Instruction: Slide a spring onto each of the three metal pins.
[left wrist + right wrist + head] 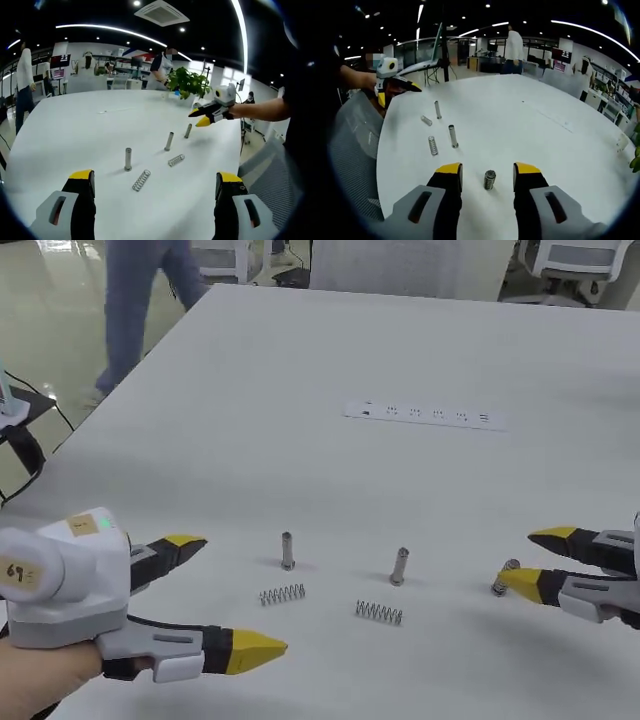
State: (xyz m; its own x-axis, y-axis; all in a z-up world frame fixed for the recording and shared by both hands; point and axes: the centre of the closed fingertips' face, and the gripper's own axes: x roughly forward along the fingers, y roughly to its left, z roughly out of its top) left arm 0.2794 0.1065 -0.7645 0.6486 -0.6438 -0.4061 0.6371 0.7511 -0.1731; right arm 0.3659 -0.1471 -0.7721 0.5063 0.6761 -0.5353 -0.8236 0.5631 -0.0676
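At the near left of the white desk point(420, 350), the left hand-held gripper point(240, 592) hovers with its yellow-tipped jaws spread wide, holding nothing. Just to the right of its tips two loose silver coil springs lie flat on the desk, the left spring point(282, 594) and the right spring point(378, 612). Each lies just in front of an upright grey metal pin: the left pin point(287, 550) and the middle pin point(399, 566), both bare. At the right, the right hand-held gripper point(520, 558) has its jaws partly open on either side of the third pin point(505, 577), which has a spring round it. In the right gripper view the jaws stand clear of it. Farther back lies a white power strip point(425, 415).
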